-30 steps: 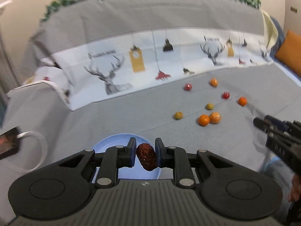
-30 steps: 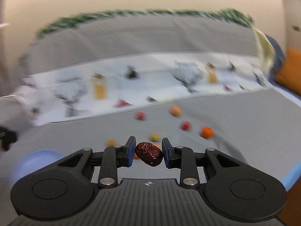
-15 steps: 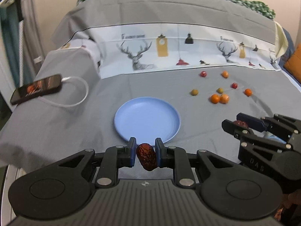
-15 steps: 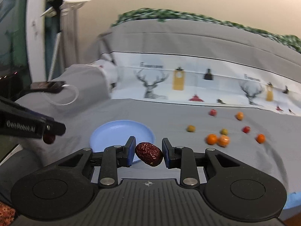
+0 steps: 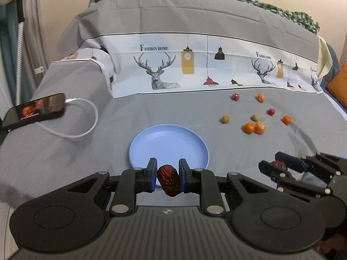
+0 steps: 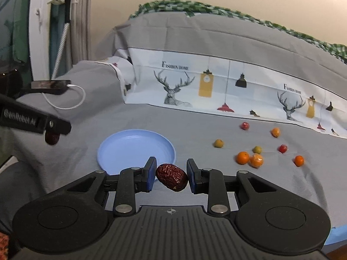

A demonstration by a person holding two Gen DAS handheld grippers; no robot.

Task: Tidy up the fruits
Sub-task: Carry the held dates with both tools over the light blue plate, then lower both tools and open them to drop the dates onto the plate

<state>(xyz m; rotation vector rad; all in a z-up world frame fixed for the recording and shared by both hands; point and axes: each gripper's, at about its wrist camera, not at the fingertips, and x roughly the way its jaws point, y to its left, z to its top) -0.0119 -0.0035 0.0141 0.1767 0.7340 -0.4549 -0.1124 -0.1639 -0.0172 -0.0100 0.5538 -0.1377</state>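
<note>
Left view: left claw (image 5: 168,176) pinched tight on a date (image 5: 168,180), just short of the blue plate (image 5: 151,138), prob. for dropping in.

Right view: right claw (image 6: 171,176) clamps another date (image 6: 172,177) near the plate (image 6: 130,145); loose fruits (image 6: 249,158) wait on the bed.

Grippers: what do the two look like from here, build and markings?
Both the left gripper and the right gripper are matte black plastic with a ribbed top plate bearing a small compass-like mark, round discs either side, silver pivot pins and linkage arms. The fingers carry blue pads. In the right wrist view, the side of the left gripper shows white lettering, too blurred to read.
</note>
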